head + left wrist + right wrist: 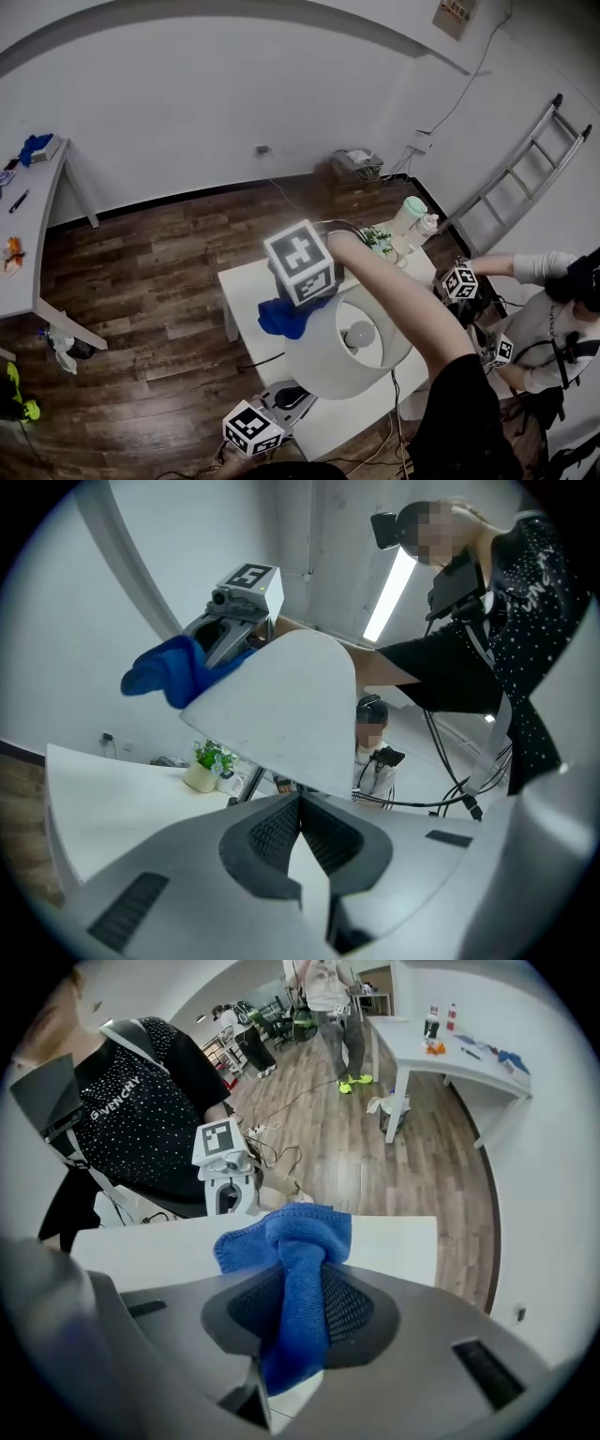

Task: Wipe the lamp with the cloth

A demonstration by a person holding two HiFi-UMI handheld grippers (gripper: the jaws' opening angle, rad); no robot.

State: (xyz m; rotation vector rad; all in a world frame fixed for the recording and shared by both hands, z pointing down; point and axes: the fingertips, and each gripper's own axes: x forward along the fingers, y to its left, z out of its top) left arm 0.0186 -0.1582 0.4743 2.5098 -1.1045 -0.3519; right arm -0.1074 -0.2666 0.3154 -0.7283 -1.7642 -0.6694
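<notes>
Head view first: a small white table (pixel 246 286) sits on a wood floor, and the lamp (pixel 328 370) stands on it near the front edge, its white shade (pixel 281 714) tipped enough that the top opening faces the camera. The right gripper (pixel 292 305) points steeply down at the shade's upper left edge. Its jaws are clamped on the blue cloth (pixel 300 1279), which runs right up between the pads. The loose bunched end of the cloth lies against the shade (the left gripper view shows it hanging over that edge).

The left gripper (pixel 298 398) comes in low from the near side, roughly level, with its tips right at the shade's lower rim. Its own view shows the jaws pressed together. I honestly can't tell whether they're nipping the rim or just sitting under it.

At the far end of the table there's a little potted plant (pixel 208 764). Another person (pixel 553 319) is off to the right.
</notes>
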